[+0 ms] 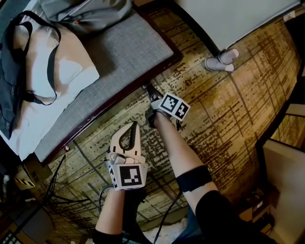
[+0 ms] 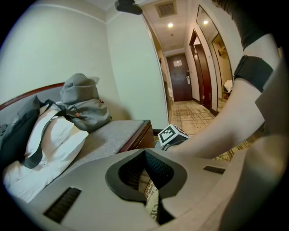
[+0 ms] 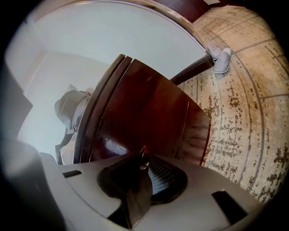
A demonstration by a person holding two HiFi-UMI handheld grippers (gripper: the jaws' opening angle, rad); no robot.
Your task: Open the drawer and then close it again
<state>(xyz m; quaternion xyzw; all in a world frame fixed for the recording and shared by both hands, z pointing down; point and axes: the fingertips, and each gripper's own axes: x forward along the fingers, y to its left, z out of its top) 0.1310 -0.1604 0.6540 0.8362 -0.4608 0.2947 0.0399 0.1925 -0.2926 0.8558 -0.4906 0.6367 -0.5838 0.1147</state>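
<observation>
The drawer's dark red wooden front (image 3: 149,117) fills the right gripper view, under the grey padded top (image 1: 119,52) of a low cabinet. My right gripper (image 1: 148,90) reaches the cabinet's front edge near its corner. Its jaws (image 3: 143,162) stand close together around a small knob (image 3: 143,165) on the drawer front. Whether the drawer stands out from the cabinet I cannot tell. My left gripper (image 1: 133,126) hangs over the carpet in front of the cabinet, shut and empty, with its jaws (image 2: 145,153) meeting.
A white and beige tote bag (image 1: 52,66) and a grey backpack (image 1: 86,14) lie on the cabinet top. A pair of slippers (image 1: 221,60) sits by the white wall. Cables (image 1: 62,190) run over the patterned carpet at lower left.
</observation>
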